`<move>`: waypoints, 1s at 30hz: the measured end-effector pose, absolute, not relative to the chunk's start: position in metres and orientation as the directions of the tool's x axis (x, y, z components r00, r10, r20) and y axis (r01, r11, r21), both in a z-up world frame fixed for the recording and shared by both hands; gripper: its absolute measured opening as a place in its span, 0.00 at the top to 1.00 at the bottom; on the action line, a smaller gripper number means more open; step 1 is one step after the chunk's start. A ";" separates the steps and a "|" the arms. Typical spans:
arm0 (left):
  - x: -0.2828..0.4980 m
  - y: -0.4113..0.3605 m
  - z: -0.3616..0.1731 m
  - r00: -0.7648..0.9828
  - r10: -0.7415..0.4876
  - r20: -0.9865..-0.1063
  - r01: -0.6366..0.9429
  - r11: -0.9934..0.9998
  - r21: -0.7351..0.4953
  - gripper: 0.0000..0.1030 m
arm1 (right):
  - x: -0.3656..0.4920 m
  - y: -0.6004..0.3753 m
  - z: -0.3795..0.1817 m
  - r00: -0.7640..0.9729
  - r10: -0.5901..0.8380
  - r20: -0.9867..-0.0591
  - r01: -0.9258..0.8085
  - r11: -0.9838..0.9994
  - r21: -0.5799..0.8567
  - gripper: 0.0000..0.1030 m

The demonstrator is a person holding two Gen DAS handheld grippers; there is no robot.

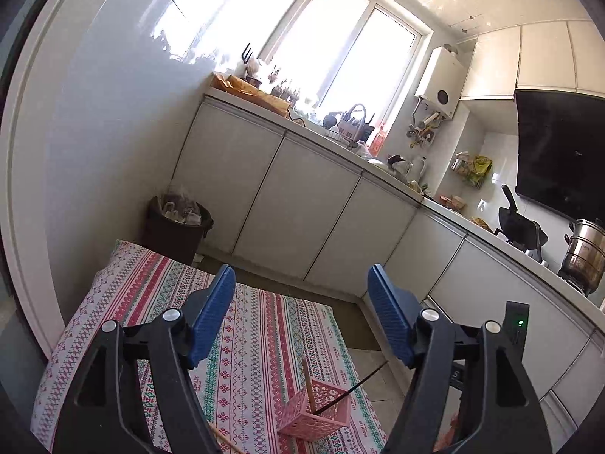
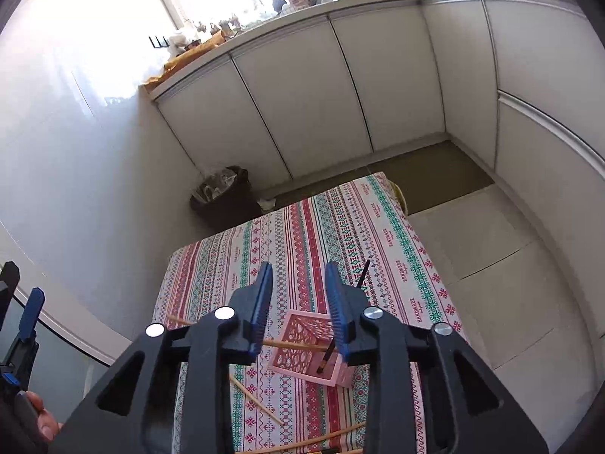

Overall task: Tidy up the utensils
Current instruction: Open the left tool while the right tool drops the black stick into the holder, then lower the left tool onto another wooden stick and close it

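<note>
Both hand-held grippers, left (image 1: pixel 301 316) and right (image 2: pixel 298 304), gape above the pink lattice basket (image 2: pixel 308 344) (chopsticks inside).

**Chopsticks in and around the pink basket**

Low in the frame, a pink lattice basket (image 2: pixel 306 344) stands upright, holding one black chopstick (image 2: pixel 342 325) and one wooden chopstick (image 1: pixel 307 382), both leaning. More loose wooden chopsticks (image 2: pixel 257 401) lie scattered beside it.

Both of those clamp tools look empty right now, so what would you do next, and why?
Probably lower the right hand-held gripper, jaws open and empty, onto one of the loose wooden chopsticks lying on the striped tablecloth. The pink lattice plastic basket already holds one black chopstick and one wooden one, so several remain unsorted.
</note>
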State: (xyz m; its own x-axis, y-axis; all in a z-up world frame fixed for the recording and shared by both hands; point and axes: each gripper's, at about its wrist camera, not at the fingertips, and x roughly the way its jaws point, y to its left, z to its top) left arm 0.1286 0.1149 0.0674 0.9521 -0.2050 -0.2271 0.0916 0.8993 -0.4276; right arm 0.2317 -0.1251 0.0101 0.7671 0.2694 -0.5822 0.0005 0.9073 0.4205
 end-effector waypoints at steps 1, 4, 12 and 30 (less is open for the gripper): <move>0.129 0.115 0.067 0.951 -0.208 -0.229 0.093 0.899 -0.428 0.29 | 0.228 -0.127 0.013 0.774 0.268 -0.574 0.000 0.906 0.424 0.66; 0.129 0.113 0.067 0.946 -0.215 -0.244 0.097 0.902 -0.421 0.26 | 0.216 -0.134 0.020 0.787 0.271 -0.555 -0.001 0.899 0.437 0.66; 0.119 0.102 0.070 0.934 -0.235 -0.267 0.128 0.922 -0.366 0.07 | 0.152 -0.166 0.010 0.830 0.269 -0.489 0.037 0.848 0.529 0.21; 0.116 -0.049 -0.088 0.389 -0.220 -0.895 0.686 0.717 0.122 0.07 | 0.083 -0.206 -0.143 0.398 0.432 -0.809 0.339 0.750 0.567 0.08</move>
